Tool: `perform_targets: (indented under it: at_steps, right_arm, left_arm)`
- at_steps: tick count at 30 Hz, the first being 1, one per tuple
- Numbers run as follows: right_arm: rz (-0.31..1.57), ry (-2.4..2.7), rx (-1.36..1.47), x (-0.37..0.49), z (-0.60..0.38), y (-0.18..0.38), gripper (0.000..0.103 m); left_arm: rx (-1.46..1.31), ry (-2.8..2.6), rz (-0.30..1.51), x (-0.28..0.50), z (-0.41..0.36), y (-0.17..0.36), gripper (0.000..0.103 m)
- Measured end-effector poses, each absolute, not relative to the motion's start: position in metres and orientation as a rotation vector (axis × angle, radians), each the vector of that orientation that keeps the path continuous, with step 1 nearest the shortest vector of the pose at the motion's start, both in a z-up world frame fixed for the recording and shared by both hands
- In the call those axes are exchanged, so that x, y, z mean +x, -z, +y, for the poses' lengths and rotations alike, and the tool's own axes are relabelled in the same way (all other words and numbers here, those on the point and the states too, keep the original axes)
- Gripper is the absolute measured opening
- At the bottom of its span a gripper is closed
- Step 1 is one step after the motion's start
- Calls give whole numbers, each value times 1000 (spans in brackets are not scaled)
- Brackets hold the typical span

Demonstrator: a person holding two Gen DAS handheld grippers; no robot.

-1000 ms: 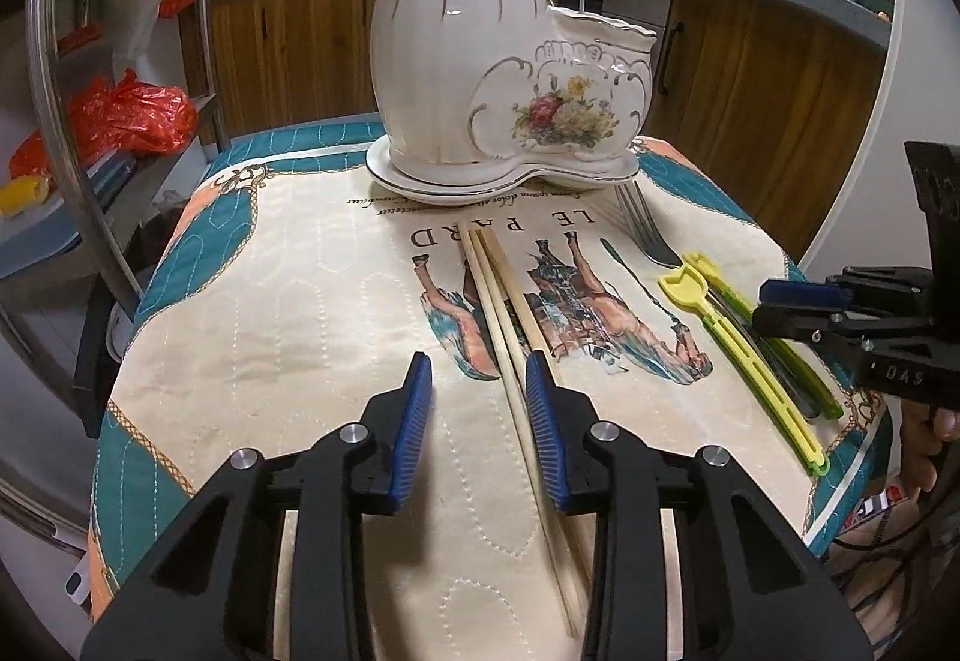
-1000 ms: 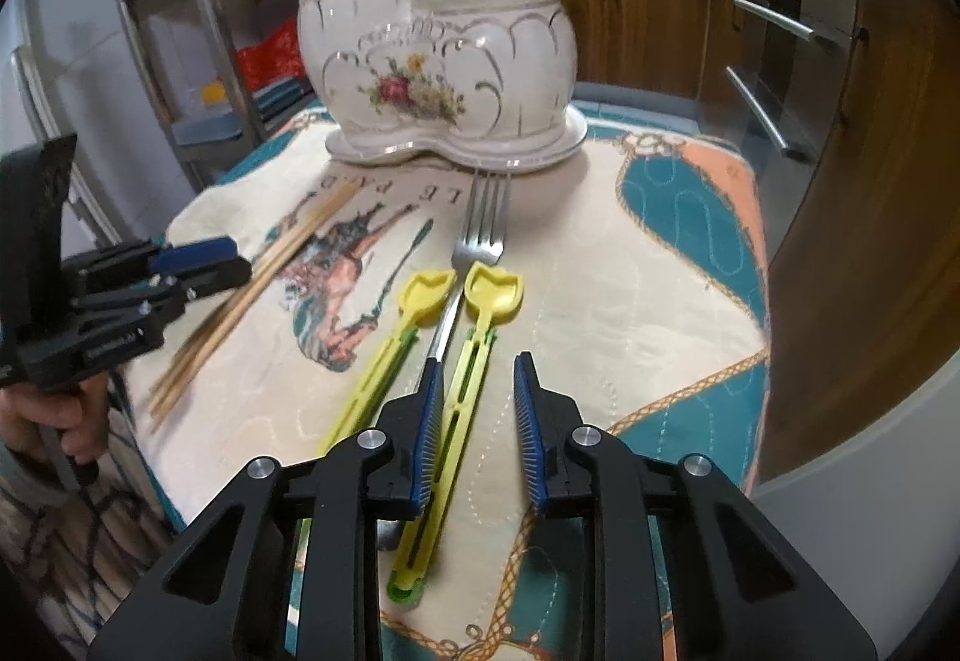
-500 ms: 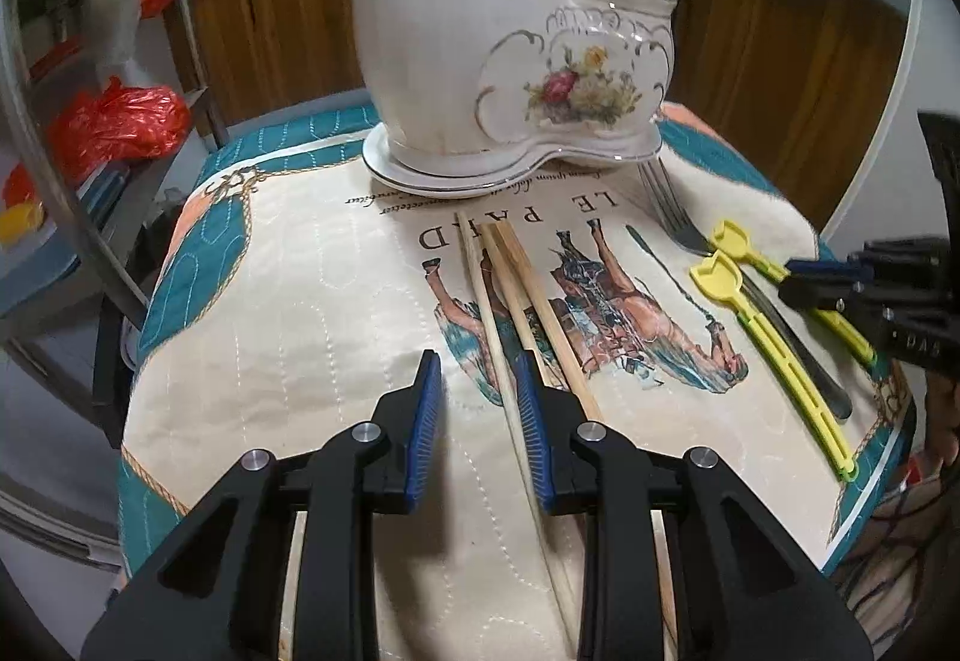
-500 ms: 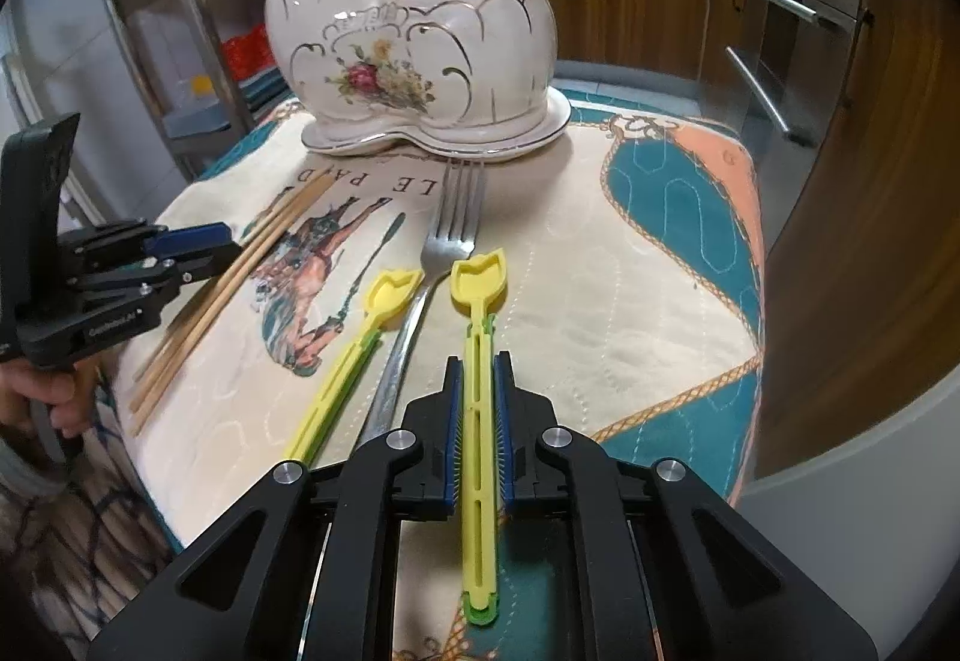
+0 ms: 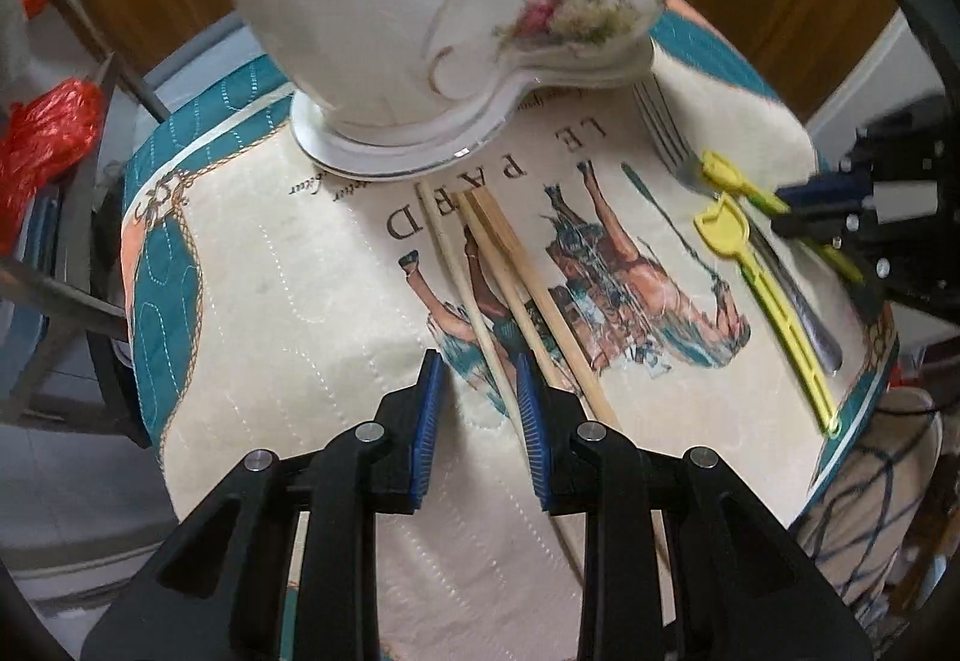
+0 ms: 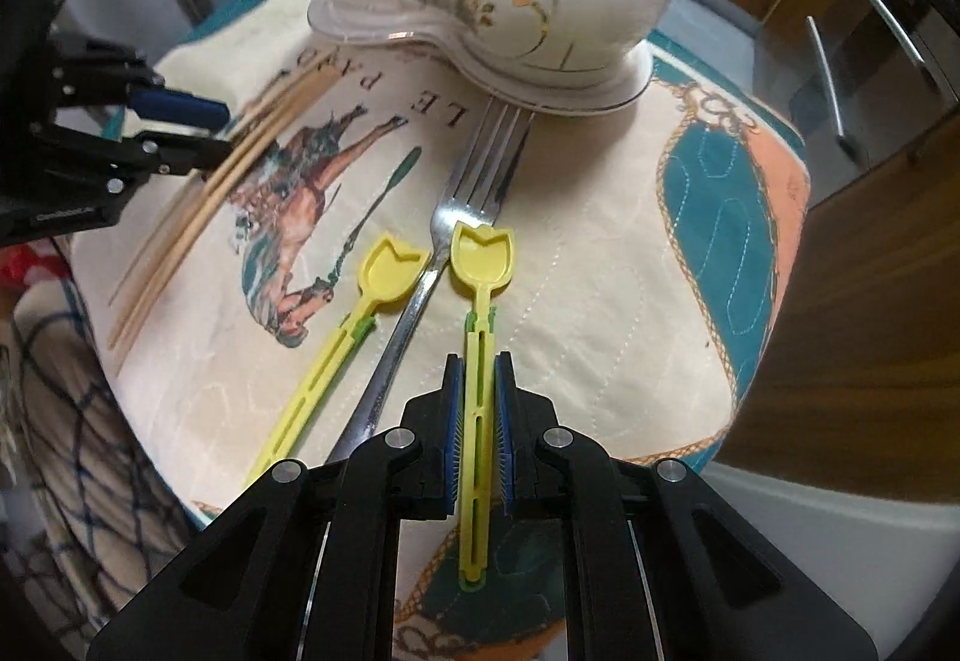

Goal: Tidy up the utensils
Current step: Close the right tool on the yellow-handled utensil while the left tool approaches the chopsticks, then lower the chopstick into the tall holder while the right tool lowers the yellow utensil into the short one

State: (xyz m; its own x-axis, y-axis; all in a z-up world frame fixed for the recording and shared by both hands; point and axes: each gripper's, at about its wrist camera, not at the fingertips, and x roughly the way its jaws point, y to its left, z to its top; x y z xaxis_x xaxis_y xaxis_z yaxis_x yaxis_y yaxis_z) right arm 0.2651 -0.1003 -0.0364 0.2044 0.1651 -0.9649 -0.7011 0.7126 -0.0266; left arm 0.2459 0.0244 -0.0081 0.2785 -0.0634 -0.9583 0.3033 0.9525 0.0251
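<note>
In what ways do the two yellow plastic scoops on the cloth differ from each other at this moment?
1. The right scoop is clamped by its handle in the right gripper; the left scoop lies free on the cloth.
2. The right scoop runs straight along the gripper; the left scoop lies slanted.
3. The fork lies between them, so they sit on opposite sides of it.

Both share the same colour and the same notched bowl with a slotted handle.

The holder (image 5: 432,1) is glossy white ceramic with gilt lines and a painted rose. Under it lies a quilted, matt cloth (image 5: 270,313), stitched and printed. The chopsticks (image 5: 516,289) look like pale bare wood, matt. The fork (image 6: 474,181) is polished metal. Both spoons (image 6: 480,361) are smooth yellow plastic. The right gripper (image 6: 478,421) is matt black plastic with ribbed blue pads (image 6: 453,421).
</note>
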Motion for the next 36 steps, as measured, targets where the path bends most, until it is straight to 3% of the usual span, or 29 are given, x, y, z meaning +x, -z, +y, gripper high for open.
perform_targets:
  at_steps: [9,13,16,28,36]
  right_arm:
    - [1247,-606,-622,266,-84,37,11]
    - [1218,-606,-560,264,-92,35,11]
    - [1166,-619,-499,261,-108,29,11]
    - [873,-706,-137,244,-157,-19,11]
    - [664,-755,102,250,-164,-34,11]
  left_arm:
    - [283,304,1350,246,18,8,23]
    - [219,298,1302,237,31,7,5]
    - [152,318,1258,228,46,8,4]
    - [-93,355,840,172,78,-60,4]
    - [-210,307,544,174,74,-89,4]
